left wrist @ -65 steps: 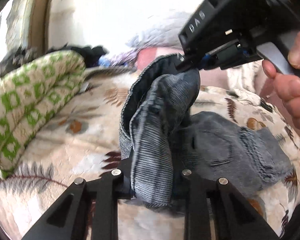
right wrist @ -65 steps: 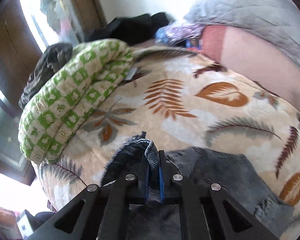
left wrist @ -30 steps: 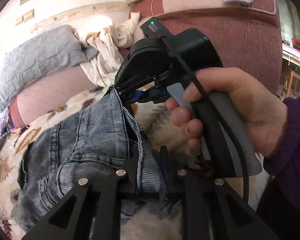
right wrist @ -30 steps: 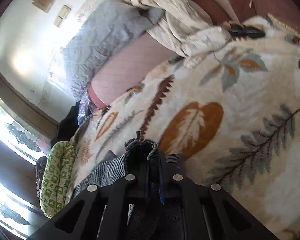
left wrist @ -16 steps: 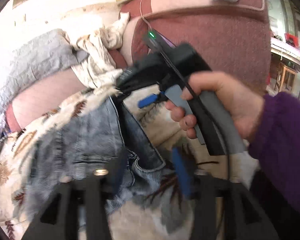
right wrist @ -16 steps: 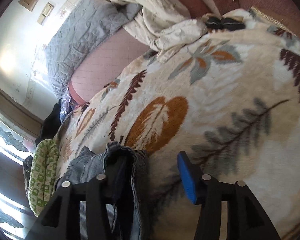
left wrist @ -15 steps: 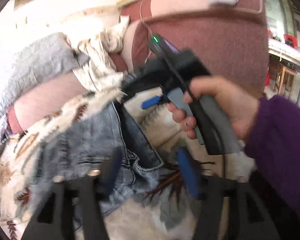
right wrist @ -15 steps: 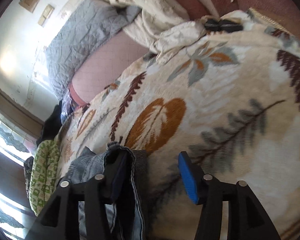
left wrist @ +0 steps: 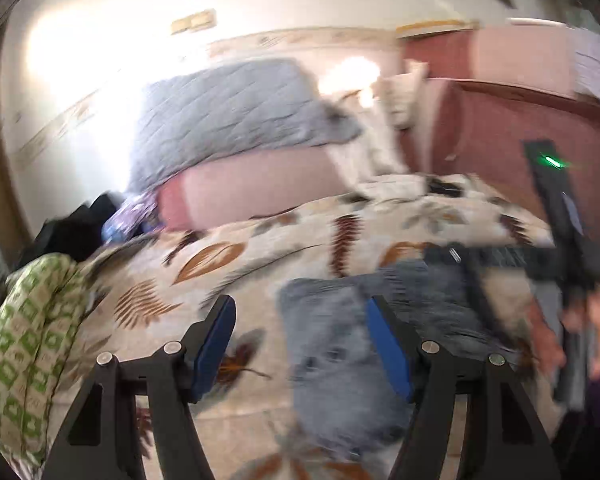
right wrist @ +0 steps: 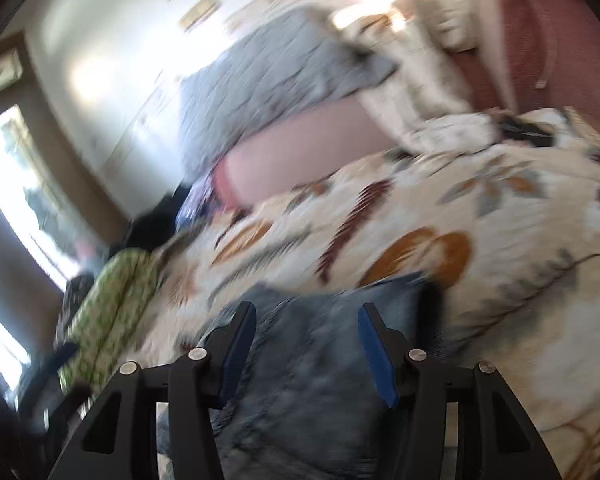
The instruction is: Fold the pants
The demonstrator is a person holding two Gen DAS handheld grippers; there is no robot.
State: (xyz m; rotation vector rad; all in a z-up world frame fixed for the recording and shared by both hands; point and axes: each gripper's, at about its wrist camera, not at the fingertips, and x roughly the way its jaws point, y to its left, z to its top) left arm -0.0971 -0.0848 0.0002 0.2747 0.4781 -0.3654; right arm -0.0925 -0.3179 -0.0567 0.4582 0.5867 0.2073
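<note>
The blue denim pants point(left wrist: 340, 356) lie folded on the leaf-print blanket point(left wrist: 260, 248). My left gripper point(left wrist: 300, 332) is open and empty, held above the blanket with the pants under its right finger. My right gripper point(right wrist: 306, 332) is open and empty, right above the pants point(right wrist: 312, 380), which fill the space between and below its fingers. The right gripper's body point(left wrist: 560, 248) and the hand holding it show at the right of the left wrist view. Both views are motion-blurred.
A green patterned cushion point(left wrist: 28, 336) lies at the blanket's left edge; it also shows in the right wrist view point(right wrist: 108, 312). A grey quilt point(left wrist: 236, 116) drapes over the pink sofa back point(left wrist: 252, 188). Dark clothes point(left wrist: 72, 228) sit at the far left.
Both grippers have let go of the pants and opened wide. Both have pulled back and swung to the left, so the pants now lie loose on the blanket.
</note>
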